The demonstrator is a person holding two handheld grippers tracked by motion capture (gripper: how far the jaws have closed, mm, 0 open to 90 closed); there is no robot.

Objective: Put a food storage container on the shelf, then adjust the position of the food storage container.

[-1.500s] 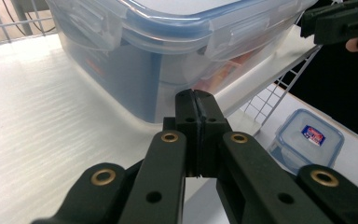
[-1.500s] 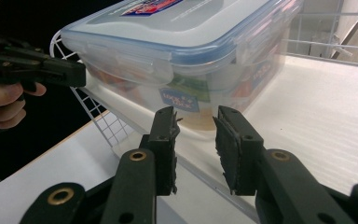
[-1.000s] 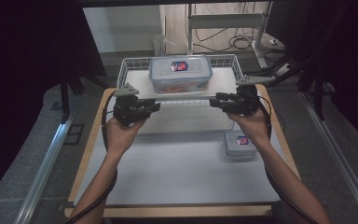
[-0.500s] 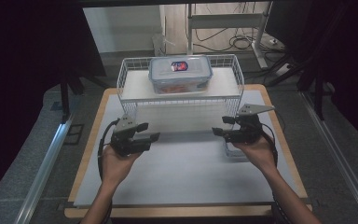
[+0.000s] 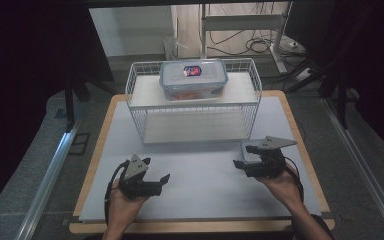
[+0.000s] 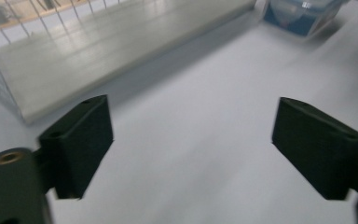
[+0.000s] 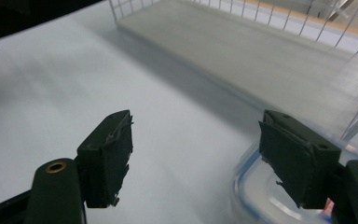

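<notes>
A clear lidded food box [image 5: 192,80] with a blue rim sits on top of the white wire rack [image 5: 145,107]. A smaller lidded box [image 5: 249,148] lies on the mat at the right, partly hidden behind my right gripper [image 5: 243,156]. That gripper is open, and the small box's rim [image 7: 256,196] shows under its right jaw. My left gripper [image 5: 156,169] is open over bare mat at the front left, holding nothing. Across the mat from it, the left gripper view [image 6: 191,144] shows the small box [image 6: 303,14] at the top right.
The rack's lower shelf [image 5: 195,127] is bare and open toward me; it also lies ahead in both gripper views [image 6: 121,51] [image 7: 261,56]. The grey mat [image 5: 200,180] covers a wooden table [image 5: 92,170]. Dark floor and metal rails flank both sides.
Both grippers have drawn back from the rack toward the person and come down low over the front of the mat. Both stayed open and empty.
</notes>
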